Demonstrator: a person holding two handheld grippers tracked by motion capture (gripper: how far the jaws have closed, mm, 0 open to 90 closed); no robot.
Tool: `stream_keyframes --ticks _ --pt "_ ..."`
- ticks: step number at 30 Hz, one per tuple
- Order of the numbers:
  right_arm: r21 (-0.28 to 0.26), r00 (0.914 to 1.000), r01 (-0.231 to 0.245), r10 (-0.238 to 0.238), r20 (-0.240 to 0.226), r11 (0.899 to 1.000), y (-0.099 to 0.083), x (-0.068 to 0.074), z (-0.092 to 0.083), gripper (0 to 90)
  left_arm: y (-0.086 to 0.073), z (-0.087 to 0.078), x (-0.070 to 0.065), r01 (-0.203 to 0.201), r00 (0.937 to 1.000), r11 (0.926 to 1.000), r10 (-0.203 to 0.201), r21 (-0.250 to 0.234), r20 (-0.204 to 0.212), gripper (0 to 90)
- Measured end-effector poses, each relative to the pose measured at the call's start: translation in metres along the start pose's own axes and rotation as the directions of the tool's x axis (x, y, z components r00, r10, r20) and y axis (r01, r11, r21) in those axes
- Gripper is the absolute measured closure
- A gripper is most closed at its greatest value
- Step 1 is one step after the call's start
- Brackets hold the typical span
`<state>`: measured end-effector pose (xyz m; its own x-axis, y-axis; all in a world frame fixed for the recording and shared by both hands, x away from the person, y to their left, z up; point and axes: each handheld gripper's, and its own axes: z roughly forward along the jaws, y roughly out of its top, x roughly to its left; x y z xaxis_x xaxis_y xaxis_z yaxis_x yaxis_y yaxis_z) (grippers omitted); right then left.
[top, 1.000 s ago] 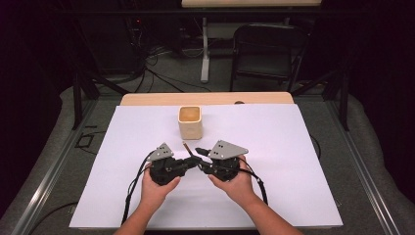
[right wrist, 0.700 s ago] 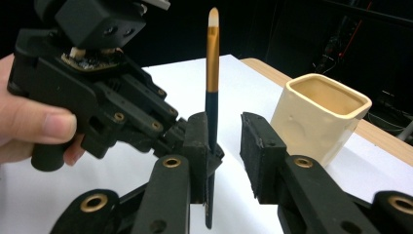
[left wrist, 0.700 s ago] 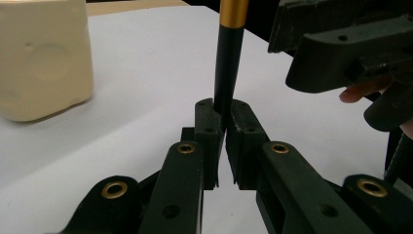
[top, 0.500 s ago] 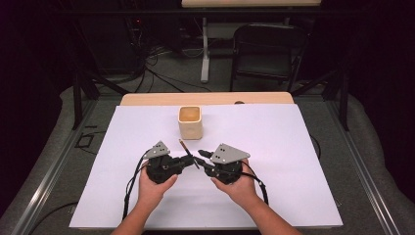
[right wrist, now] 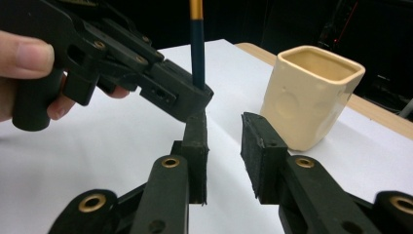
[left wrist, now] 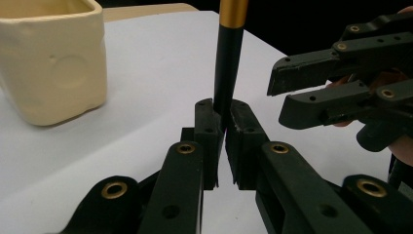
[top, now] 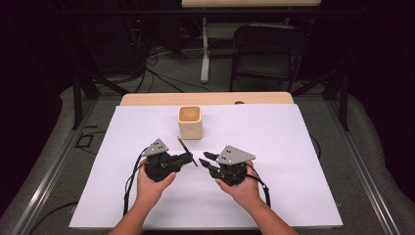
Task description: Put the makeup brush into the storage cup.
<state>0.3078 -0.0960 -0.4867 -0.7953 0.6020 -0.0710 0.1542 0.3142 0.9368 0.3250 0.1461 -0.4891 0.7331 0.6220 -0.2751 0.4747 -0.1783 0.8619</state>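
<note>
Between the left gripper's [left wrist: 225, 122] jaws, a slim black pencil or brush handle with a gold band [left wrist: 228, 53] is clamped at its lower end; pads pressed tight on it, shaft rising upright in the left gripper view. From the high view the same stick [top: 186, 151] slants up and away from the left gripper [top: 188, 157] toward the cream ceramic cup [top: 190, 122].

Right gripper [right wrist: 224, 141]: jaws apart, nothing between the pads. It sits just beside the left gripper, on the side away from the cup's left edge as seen from above [top: 208, 162], tips pointing at the held stick but not touching it.

Cup: square-mouthed, upright, near the grippers on their far side. Interior looks empty as far as the high view shows. It stands on the white sheet [top: 293, 161] that covers the wooden table [top: 264, 98].

Progress, as judged:
- Pick-up done: stick is off the sheet and firmly gripped.
- Not done: stick is not in the cup; its free end sits short of the rim.
- Left: either carry it over the cup's mouth and let go, or pass it to the right gripper first. Which, I cannot tell.
</note>
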Motion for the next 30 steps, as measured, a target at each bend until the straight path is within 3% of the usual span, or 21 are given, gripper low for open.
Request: stream_keyframes --ticks 8,11,30 --pt "0.017 0.9997 -0.022 0.022 -0.01 1.0 -0.01 0.001 0.003 70.0 0.005 -0.006 0.003 0.019 0.9998 0.9998 -0.019 -0.011 -0.007 84.1" --pt "0.032 0.9998 -0.016 0.016 -0.007 0.999 -0.012 0.002 0.004 69.8 0.01 -0.008 0.002 0.0 1.0 0.9999 0.0 -0.01 -0.009 84.1" --pt "0.05 0.9996 -0.009 0.01 -0.025 0.999 -0.015 0.005 0.009 69.2 0.02 -0.005 -0.013 -0.026 0.9993 0.9996 0.026 -0.008 0.027 84.1"
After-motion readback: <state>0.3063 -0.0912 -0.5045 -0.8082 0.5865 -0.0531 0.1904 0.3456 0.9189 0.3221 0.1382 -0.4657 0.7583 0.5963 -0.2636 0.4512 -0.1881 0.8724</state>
